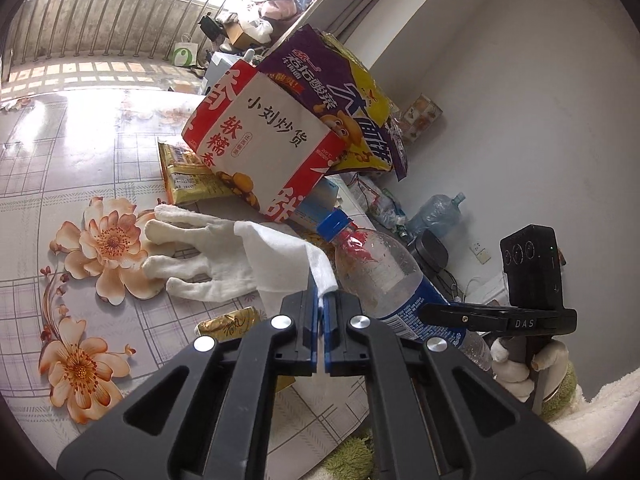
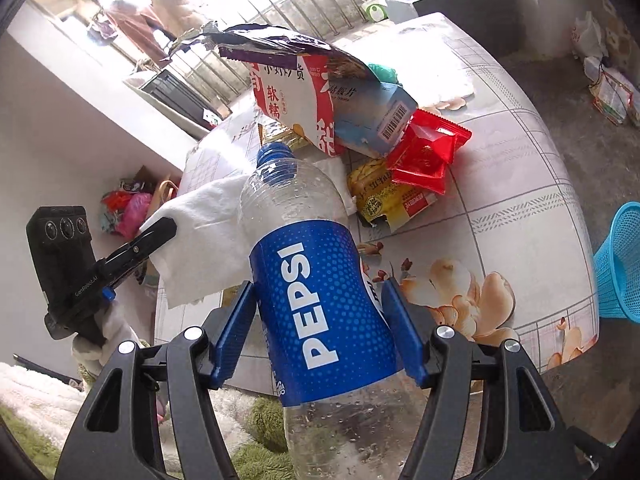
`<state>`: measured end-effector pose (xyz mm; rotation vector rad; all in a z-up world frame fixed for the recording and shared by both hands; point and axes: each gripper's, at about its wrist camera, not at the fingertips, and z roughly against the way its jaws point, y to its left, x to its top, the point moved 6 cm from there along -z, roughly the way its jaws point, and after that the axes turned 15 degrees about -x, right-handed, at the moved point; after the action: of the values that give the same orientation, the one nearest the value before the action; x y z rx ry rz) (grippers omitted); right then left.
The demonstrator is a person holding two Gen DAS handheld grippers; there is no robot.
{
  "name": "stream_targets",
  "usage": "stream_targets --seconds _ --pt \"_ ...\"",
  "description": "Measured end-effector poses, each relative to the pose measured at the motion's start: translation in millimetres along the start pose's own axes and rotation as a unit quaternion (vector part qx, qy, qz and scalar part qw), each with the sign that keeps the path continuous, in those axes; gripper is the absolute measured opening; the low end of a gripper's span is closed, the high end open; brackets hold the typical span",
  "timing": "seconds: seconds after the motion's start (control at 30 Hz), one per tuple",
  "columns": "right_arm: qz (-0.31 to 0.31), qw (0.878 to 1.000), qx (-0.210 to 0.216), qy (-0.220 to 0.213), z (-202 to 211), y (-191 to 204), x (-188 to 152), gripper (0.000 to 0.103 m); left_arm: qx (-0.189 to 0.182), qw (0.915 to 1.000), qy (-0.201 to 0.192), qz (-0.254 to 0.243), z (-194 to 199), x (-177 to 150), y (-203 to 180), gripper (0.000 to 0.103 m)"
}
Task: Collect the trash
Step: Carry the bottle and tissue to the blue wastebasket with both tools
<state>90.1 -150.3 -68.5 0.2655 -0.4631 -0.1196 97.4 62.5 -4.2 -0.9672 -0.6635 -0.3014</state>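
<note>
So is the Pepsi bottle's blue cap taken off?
No, the blue cap sits on top of the Pepsi bottle, which the right gripper holds between its jaws.

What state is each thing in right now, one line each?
left gripper: shut on the white tissue.
right gripper: clamped on the Pepsi bottle.
Pepsi bottle: empty, blue cap on, held off the table.
white glove: lying flat on the table.
red-and-white snack bag: propped up, tilted.
blue basket: beside the table.
</note>
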Motion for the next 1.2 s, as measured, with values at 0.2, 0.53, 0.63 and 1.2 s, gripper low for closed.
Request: stream_targets --seconds 0.2,0.53,0.63,1.2 --pt "-0.065 0.998 -0.008 -0.025 19.9 -39.7 -10.9 0.063 -0.023 0.9984 0.039 -0.033 -31.9 -0.7 -31.8 0.0" --pt "-0.172 0.974 -0.078 -0.122 109.1 -142.8 -11.3 0.063 -0.134 0.9766 0.129 -0.107 -142.2 11.2 -128.0 0.0" --pt "-0.205 0.961 -0.112 -0.15 132.1 -179.8 -15.6 0.063 -0.159 0.9663 0.16 -0.123 -186.4 18.7 -159.0 0.0" --pt "-0.389 0.906 -0.157 -0.054 63.2 -438.5 -9.4 0.063 -0.058 0.9137 0.376 -0.143 -544.2 -45.3 -211.8 0.0"
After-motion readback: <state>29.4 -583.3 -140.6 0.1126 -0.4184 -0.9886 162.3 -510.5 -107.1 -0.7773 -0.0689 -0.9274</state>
